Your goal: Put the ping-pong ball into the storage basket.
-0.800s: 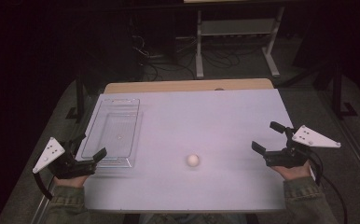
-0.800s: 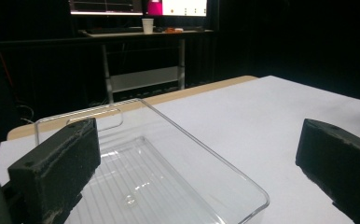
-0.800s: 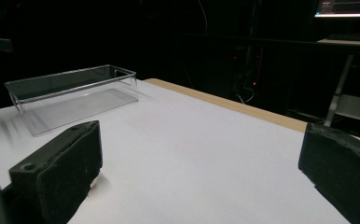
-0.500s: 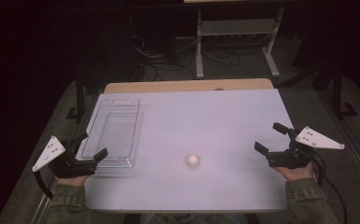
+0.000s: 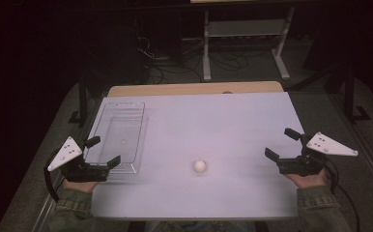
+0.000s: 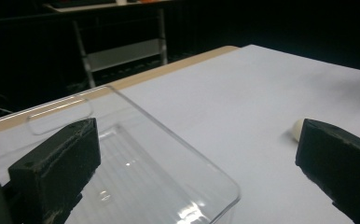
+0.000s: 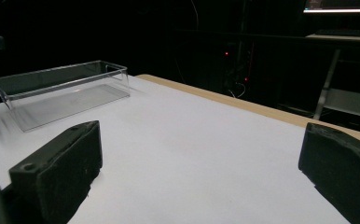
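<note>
Ball (image 5: 200, 166): small, white and round, it lies alone on the white table (image 5: 213, 125), nearer the person's edge than the far one and roughly midway across. In the left gripper view the ball (image 6: 298, 129) peeks out just behind one black jaw.

Left of the ball and a little farther back sits a clear tray (image 5: 119, 135), long and rectangular, lying lengthwise along the table's left edge, well apart from the ball. It looks empty apart from glints on its ribbed floor.

Farther left of the ball, at the tray's near corner, the left gripper (image 5: 103, 152) is held in a hand with its jaws spread wide and nothing between them; the tray's near corner lies under the gap in its own view.

Right of the ball, well apart from it at the table's right edge, the right gripper (image 5: 282, 144) is likewise spread wide and holds nothing, its jaws pointing across the table toward the tray (image 7: 61, 91).

Beyond the table, far behind the ball, a pale metal shelf frame (image 5: 245, 34) stands on a dark floor with cables.
</note>
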`<state>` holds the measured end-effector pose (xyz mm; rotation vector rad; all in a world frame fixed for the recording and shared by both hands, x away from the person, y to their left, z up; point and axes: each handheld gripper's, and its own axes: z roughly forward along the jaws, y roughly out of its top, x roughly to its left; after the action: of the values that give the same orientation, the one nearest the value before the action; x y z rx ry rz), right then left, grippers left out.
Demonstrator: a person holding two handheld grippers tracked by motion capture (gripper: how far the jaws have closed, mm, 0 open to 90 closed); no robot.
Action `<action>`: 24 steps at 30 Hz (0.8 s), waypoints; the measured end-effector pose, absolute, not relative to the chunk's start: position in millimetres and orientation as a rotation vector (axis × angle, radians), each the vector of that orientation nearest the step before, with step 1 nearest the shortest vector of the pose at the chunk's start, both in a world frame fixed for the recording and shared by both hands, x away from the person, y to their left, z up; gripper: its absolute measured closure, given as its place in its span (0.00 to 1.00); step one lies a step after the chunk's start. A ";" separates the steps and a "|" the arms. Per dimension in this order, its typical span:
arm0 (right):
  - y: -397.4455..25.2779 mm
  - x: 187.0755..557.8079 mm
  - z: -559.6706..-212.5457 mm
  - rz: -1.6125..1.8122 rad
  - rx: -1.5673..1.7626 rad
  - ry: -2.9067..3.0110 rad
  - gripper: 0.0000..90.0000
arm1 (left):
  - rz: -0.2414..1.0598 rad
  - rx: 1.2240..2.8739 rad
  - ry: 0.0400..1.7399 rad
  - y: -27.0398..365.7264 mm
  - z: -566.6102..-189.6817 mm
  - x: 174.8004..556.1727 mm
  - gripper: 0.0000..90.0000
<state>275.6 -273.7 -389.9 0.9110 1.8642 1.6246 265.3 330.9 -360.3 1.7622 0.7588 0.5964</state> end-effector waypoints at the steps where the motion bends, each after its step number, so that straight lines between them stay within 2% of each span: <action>1: -273.4 275.8 -390.1 1.625 0.910 1.865 0.00 | 0.592 1.773 0.748 329.1 -359.1 266.5 0.00; 24: -269.6 276.6 -394.2 1.604 0.917 1.906 0.00 | 0.530 1.955 0.591 286.2 -319.0 291.8 0.00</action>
<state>276.6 -269.6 -394.2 0.9173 1.9061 1.6042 291.8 286.2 -319.0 1.9548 0.5913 0.5305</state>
